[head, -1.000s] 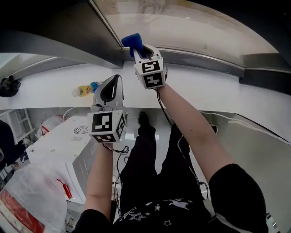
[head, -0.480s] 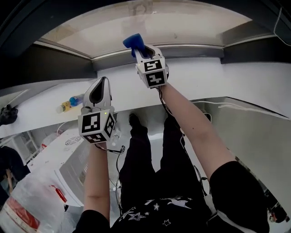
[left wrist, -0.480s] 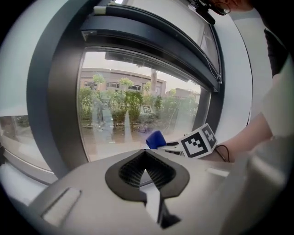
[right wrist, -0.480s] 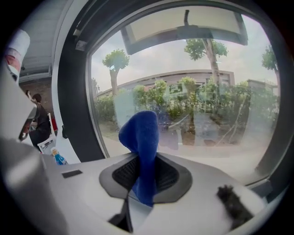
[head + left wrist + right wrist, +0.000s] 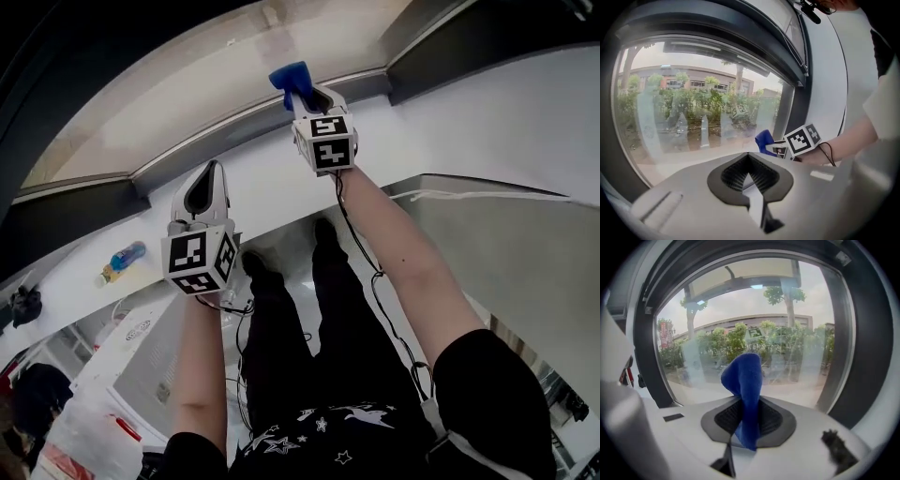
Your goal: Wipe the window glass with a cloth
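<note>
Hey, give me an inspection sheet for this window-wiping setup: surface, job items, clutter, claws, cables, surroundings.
Surface: window glass, with hazy vertical bands on the lower pane and a dark frame around it.
Job's things: blue cloth, bunched and upright; contact with the glass cannot be told.
Clutter: bottle lying on the white ledge, to the person's left.
Grippers: right claw shut on the cloth; left claw shut, nothing in it.
Cables: black cable trailing from the right gripper; white cord at right.
Surroundings: trees and a building outside; white unit lower left.
</note>
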### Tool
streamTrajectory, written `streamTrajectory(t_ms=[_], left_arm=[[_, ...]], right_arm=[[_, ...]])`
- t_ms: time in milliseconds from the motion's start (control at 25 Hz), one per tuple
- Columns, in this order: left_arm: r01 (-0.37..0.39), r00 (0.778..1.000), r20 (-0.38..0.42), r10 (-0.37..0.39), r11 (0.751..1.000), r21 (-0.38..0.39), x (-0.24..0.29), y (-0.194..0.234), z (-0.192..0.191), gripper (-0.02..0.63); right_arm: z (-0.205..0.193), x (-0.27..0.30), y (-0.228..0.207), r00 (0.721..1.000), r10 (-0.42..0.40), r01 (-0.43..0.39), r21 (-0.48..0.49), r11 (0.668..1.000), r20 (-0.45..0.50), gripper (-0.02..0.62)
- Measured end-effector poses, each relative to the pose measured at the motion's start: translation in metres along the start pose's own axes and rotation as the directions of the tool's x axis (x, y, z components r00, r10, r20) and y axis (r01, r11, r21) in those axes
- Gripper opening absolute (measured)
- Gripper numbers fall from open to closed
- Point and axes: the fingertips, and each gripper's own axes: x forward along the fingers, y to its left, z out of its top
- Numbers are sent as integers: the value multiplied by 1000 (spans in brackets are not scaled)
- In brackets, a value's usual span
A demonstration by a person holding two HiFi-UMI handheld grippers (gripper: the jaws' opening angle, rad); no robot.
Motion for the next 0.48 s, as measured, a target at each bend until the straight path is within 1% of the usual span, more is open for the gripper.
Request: streamTrajectory(t_ms=[160,280,400,480], left_arm=[[72,997,-8,-71,996,44,42,-50,11,6],[116,993,-14,-115,990,75,65,-83,21,6],[142,990,-15,-141,987,79,80,-107,27,6],[152,988,-18,-151,985,78,88,-118,26,6]], right_arm=[[-8,-12,-74,998,-70,70,8,997,-8,77],[-12,-25,-125,992,-126,127,34,991,-13,77],[-12,-36,-168,984,-179,179,80,981,-12,77],[-12,-39,-190,980,-200,199,112,974,-8,77]])
